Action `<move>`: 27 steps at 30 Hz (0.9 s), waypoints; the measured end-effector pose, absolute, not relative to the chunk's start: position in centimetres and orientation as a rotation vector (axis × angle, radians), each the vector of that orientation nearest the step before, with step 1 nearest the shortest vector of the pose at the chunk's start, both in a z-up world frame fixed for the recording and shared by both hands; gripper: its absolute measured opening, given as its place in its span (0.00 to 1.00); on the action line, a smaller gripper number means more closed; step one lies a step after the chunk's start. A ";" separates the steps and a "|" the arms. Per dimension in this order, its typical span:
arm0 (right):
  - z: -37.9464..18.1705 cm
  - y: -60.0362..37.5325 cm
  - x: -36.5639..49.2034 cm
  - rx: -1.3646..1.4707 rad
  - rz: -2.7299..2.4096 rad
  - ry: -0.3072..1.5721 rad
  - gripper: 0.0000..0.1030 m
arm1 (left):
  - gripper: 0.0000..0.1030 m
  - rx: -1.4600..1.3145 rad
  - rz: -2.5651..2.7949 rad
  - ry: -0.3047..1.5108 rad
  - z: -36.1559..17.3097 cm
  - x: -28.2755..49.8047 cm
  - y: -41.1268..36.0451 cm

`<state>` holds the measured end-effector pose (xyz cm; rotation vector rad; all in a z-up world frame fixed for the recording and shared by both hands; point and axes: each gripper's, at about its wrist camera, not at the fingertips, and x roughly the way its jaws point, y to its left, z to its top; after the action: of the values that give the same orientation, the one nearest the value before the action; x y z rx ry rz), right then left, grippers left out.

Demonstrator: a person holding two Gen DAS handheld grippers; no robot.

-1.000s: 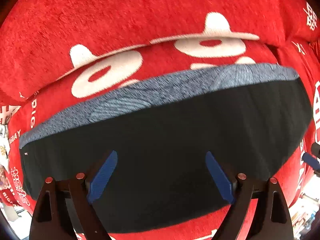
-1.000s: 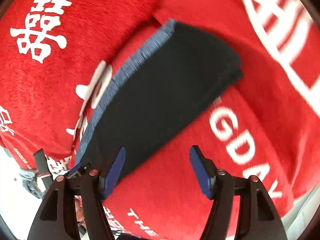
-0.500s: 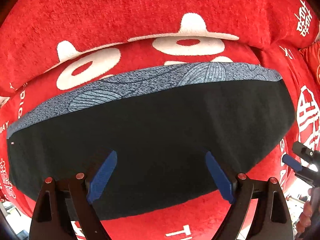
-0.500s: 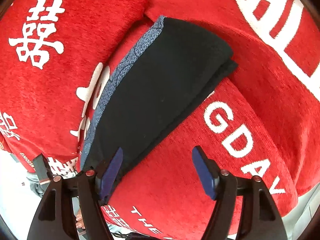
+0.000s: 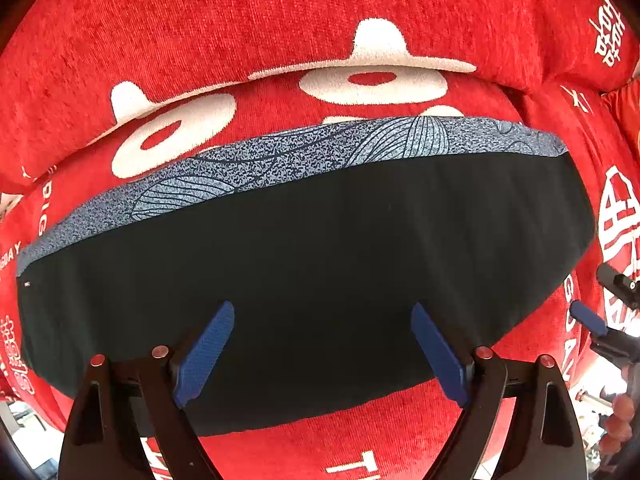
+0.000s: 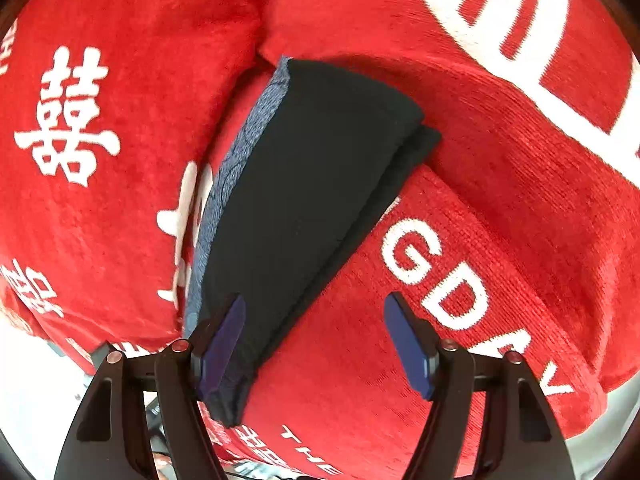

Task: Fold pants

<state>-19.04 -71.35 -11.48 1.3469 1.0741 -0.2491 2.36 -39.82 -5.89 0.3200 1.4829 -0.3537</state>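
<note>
The right gripper (image 6: 316, 340) has drawn back a little, so the pants (image 5: 304, 280) sit farther off. They lie folded flat, black with a blue-grey patterned band (image 5: 280, 160), on the red blanket (image 5: 280, 20). Left gripper (image 5: 324, 352) hovers released; both grippers' jaws gape, holding nothing.

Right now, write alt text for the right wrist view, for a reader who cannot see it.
Folded black pants with a blue patterned waistband lie diagonally on a red cover printed with white letters and characters. In the foreground the right gripper is open and holds nothing, its blue-padded left finger over the pants' near end.
</note>
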 end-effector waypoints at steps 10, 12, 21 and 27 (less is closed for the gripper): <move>-12.9 -72.3 -19.8 1.477 -0.259 0.966 0.73 | 0.89 0.320 -0.371 1.478 -6.9 2.5 -42.2; -13.3 -72.5 -19.9 1.501 -0.258 0.938 0.73 | 0.89 0.332 -0.365 1.483 -7.9 2.6 -42.6; -14.3 -74.5 -18.6 1.581 -0.210 0.764 0.73 | 0.96 0.283 -0.337 1.495 -9.6 2.6 -42.3; -14.9 -75.4 -18.4 1.692 -0.180 0.733 0.16 | 0.46 0.294 -0.361 1.470 -7.5 3.1 -43.4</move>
<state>-18.38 -75.39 -14.92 1.6922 0.7332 -0.1800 3.09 -43.41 -7.54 0.2935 1.4701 -0.3614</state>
